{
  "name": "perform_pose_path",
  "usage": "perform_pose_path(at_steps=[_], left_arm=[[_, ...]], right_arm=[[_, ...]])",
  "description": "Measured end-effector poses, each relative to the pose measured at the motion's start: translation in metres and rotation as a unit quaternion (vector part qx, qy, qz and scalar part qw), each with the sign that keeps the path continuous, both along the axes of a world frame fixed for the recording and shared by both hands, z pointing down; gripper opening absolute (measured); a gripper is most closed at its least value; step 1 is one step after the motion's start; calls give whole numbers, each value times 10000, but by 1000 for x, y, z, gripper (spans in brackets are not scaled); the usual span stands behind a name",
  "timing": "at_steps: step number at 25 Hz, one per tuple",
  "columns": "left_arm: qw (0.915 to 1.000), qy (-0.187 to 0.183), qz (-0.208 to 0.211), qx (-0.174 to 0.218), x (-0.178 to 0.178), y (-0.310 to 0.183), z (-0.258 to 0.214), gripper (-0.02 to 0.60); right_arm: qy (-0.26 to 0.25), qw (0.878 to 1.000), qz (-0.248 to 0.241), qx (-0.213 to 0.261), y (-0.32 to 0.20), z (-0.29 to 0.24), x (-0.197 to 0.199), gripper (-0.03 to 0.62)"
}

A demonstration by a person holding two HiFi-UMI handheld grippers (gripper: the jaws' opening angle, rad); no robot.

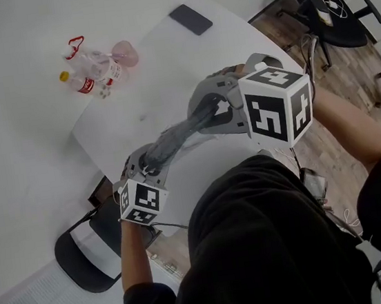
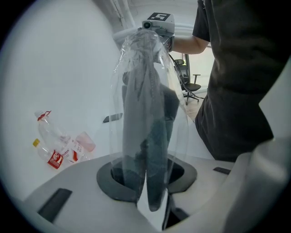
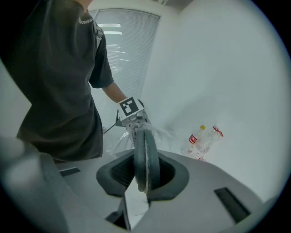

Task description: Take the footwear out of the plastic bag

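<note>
Footwear [image 1: 175,137] - dark, a flat pair pressed together - hangs in the air between the two claws, above the tabletop [image 1: 158,62]. Its long axis runs straight from one claw to the other, in head view from lower left up to upper right. The plastic bag [image 2: 119,91] is clear and wraps the footwear. It looks loose and wide at the left claw [image 1: 149,166] and narrows toward the right claw [image 1: 214,106].

The left claw is clenched on the bag end with the footwear's tip inside, right between its jaws. The right claw is clenched on the opposite end of the footwear, edge-on between its pads. I can't tell if plastic covers that end.

Both claws tilt downward and face each other. The left forearm comes up from the bottom edge. The right forearm comes in from the right, elbow bent.

Beyond the left claw, well apart, are empty bottles [image 1: 93,74] on the tabletop. A dark phone [image 1: 190,19] lies farther off, past the right claw. A black chair [image 1: 86,255] sits below the left claw, beside the tabletop edge.
</note>
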State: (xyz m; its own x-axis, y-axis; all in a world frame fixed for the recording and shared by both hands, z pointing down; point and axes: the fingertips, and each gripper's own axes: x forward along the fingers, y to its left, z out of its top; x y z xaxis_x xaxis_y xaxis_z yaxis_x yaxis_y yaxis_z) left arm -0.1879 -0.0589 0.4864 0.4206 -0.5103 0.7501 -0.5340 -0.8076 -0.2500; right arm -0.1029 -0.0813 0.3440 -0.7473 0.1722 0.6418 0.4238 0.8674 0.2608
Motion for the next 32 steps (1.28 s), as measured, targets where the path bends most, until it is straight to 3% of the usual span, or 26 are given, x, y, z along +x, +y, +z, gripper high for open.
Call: perform_pose_path(at_steps=[13, 32], left_arm=[[9993, -1, -354, -153, -26, 16, 9, 138], [9988, -6, -473, -105, -37, 23, 16, 121]], right_arm=[[-38, 9999, -126, -37, 0, -9, 1, 80], [-164, 9996, -199, 103, 4, -11, 4, 80]])
